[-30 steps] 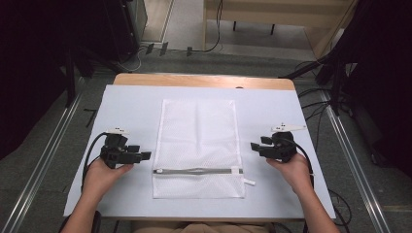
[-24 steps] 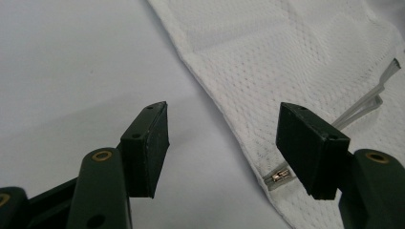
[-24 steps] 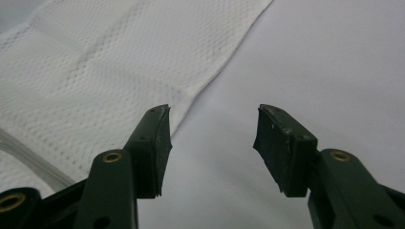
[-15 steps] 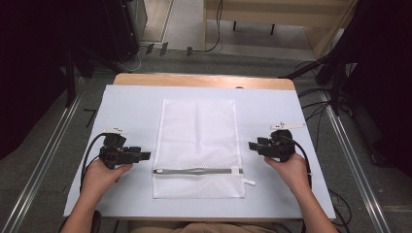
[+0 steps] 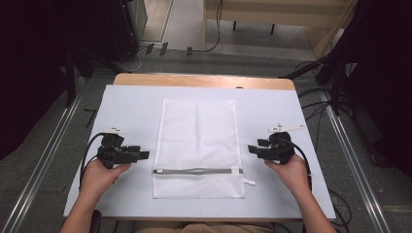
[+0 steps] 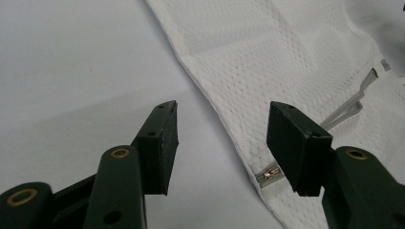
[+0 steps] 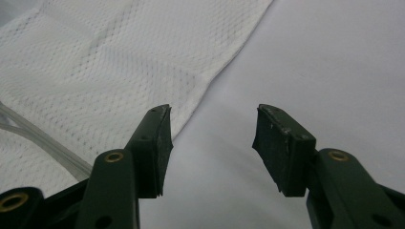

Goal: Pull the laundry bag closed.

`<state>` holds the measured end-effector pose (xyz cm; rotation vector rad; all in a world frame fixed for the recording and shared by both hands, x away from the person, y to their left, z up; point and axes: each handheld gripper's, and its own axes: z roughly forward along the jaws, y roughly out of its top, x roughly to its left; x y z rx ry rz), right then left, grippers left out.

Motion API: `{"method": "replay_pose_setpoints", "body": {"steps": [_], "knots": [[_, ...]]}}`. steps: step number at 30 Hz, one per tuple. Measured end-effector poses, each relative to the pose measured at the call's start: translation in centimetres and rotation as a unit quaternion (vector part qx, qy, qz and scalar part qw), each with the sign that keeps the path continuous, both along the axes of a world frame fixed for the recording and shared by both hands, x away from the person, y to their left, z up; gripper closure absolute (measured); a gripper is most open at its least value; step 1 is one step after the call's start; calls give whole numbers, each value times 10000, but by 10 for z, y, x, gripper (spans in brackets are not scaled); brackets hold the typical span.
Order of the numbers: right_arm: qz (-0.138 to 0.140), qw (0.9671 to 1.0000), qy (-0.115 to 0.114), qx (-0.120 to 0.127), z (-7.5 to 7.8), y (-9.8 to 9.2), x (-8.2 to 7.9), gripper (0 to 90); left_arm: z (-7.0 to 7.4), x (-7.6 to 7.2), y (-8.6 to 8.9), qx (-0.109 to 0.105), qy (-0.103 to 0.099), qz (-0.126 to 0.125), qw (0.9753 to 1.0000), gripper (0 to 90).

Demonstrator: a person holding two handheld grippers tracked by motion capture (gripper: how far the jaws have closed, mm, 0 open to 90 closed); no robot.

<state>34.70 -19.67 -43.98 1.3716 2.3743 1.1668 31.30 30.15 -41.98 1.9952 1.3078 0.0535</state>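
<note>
Meanwhile right tool (image 5: 253, 148) has edged closer to mesh bag (image 5: 198, 141).

Bare white table cover (image 5: 131, 109) lies open at 9 and 3 o'clock of the flat mesh bag (image 5: 199, 141), the one obstacle on the surface. The left gripper (image 5: 144, 155) stands just beside the bag's 9 o'clock edge, jaws apart over bare cover, the zipper end (image 6: 271, 174) near its right jaw. The right gripper (image 5: 251, 148) stands just beside the 3 o'clock edge, jaws apart. A bare strip runs at 12 o'clock, before the wooden table edge (image 5: 204, 80).
</note>
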Motion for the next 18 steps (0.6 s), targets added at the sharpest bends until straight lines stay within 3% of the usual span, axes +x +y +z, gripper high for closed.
{"method": "replay_pose_setpoints", "body": {"steps": [13, 18], "knots": [[157, 9998, 103, 52, 4, 5, -9, 507, 2, 4, 0, 49, -121, -54, 9999, 423], [204, 9998, 45, -8, 10, 11, -15, 578, 2, 5, 0, 33, -170, -35, 9998, 410]]}}
